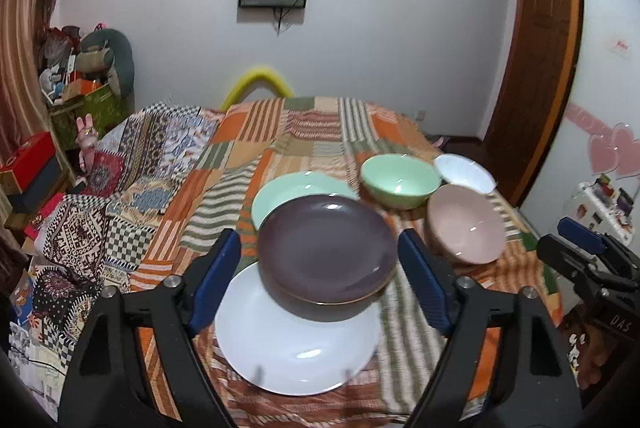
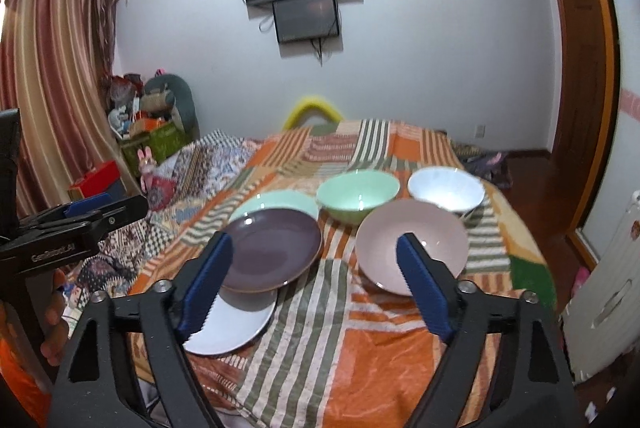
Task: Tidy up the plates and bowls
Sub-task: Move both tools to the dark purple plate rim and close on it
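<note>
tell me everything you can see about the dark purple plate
The dark purple plate is round and shallow, looks like glazed ceramic with a thin brownish rim, and is empty. It lies right side up on the striped patchwork bedspread, its near edge overlapping the white plate; the mint green plate shows just behind it. No gripper touches it.
</note>
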